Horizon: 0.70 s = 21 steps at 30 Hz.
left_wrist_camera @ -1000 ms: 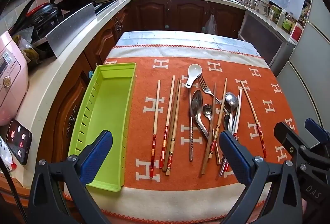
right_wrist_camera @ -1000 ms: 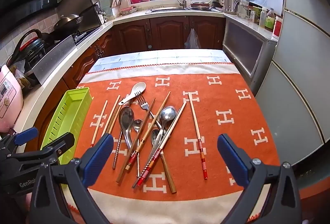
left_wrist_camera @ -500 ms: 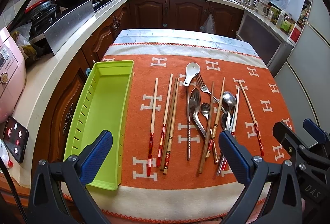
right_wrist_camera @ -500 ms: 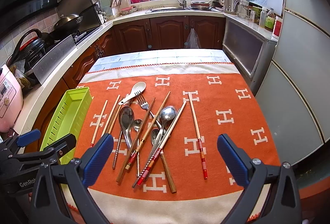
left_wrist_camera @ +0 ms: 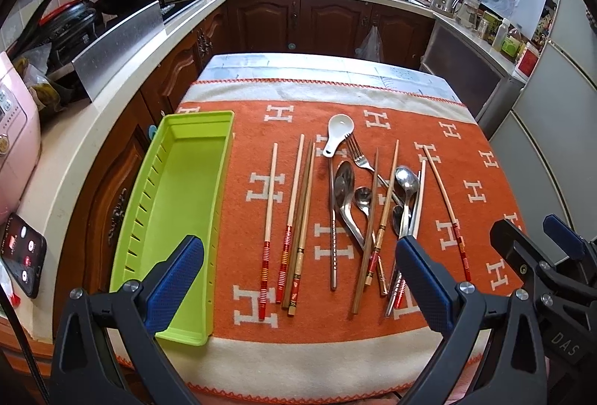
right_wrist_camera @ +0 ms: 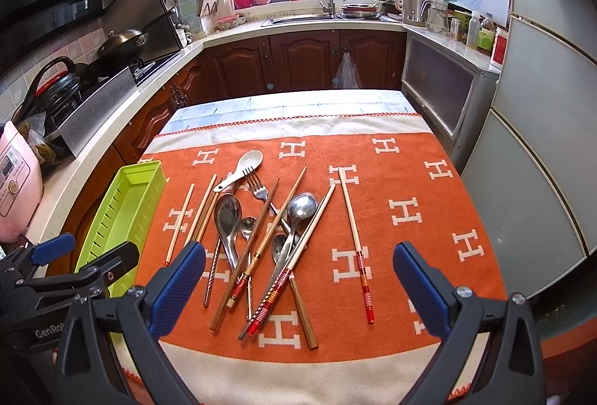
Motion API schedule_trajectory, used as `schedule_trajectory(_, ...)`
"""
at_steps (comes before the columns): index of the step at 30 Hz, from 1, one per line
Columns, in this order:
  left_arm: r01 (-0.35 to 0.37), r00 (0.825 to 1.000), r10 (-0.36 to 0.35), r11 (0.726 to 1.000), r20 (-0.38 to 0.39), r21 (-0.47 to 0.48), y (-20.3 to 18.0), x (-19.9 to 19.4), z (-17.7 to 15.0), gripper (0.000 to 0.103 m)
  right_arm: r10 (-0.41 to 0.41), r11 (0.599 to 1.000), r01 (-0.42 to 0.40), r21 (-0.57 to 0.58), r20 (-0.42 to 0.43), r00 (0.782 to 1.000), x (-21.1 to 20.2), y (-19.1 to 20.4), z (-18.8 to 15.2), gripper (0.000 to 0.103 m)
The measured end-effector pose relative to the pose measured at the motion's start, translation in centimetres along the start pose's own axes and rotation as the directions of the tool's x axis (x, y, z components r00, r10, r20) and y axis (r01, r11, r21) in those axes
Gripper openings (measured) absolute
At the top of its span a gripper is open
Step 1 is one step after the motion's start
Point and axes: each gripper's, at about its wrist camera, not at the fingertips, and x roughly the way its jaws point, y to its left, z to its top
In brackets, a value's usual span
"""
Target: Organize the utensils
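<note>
Orange cloth [left_wrist_camera: 373, 315] with white H marks, spread over table. Green slotted tray [left_wrist_camera: 186, 188] at cloth's left edge, nothing inside. Left gripper [left_wrist_camera: 298, 280] above near edge, jaws spread wide, gripping nothing. Right gripper [right_wrist_camera: 298, 287] likewise splayed, unloaded, above near cloth edge. Chopsticks [left_wrist_camera: 285, 224] in loose row just right of tray; one separate chopstick [right_wrist_camera: 354, 241] well right of pile. Crossed heap of metal spoons [right_wrist_camera: 227, 214], fork [right_wrist_camera: 257, 187], more sticks at centre. White ceramic spoon [left_wrist_camera: 337, 132] at heap's far end.
</note>
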Motion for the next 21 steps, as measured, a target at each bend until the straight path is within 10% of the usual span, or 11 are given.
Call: schedule_trajectory(21,0.021,1.000,-0.021,1.000,0.003,0.009,1.0,1.0,2.2,0.102,-0.022,1.000,0.021,0.016,0.036,0.999,0.4,-1.9,0.9,0.100)
